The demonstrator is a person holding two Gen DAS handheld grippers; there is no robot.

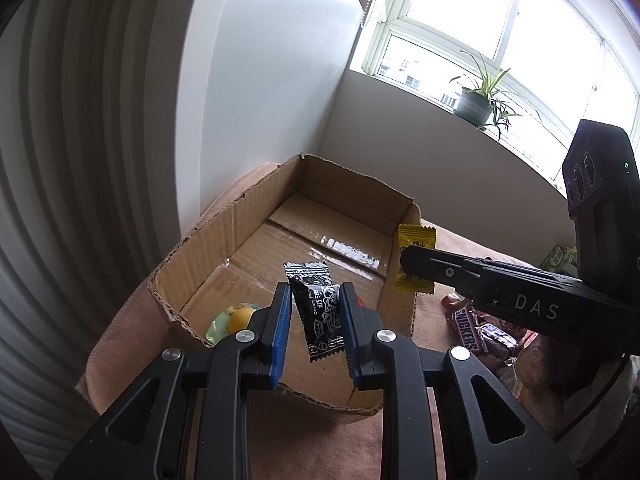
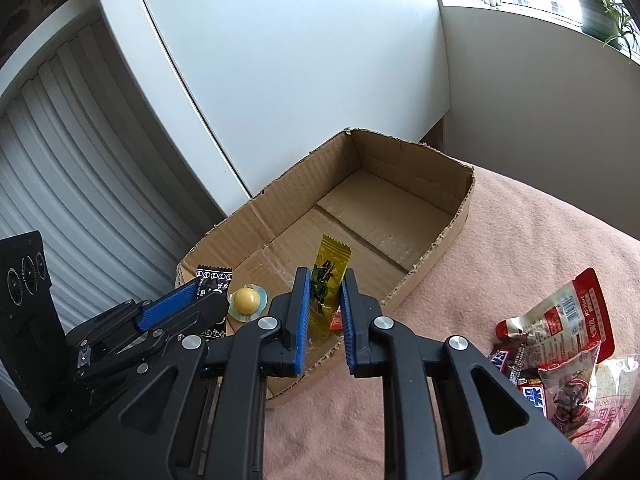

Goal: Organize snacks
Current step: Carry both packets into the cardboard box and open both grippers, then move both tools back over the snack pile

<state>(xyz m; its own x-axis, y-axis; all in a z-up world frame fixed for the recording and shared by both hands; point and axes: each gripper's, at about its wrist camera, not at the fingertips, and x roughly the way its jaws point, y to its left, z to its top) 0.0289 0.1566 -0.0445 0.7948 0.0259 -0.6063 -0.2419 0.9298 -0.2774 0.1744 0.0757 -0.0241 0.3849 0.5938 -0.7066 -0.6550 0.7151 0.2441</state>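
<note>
Left gripper pinches the black candy above the box; right gripper clamps the yellow candy. Lower both inside the walls before you release.

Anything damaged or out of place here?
The cardboard box has ragged, torn top edges, as if its flaps were ripped off. Snack packets lie in a loose heap on the pink cloth beside it. Otherwise nothing odd: each gripper holds one candy.
</note>
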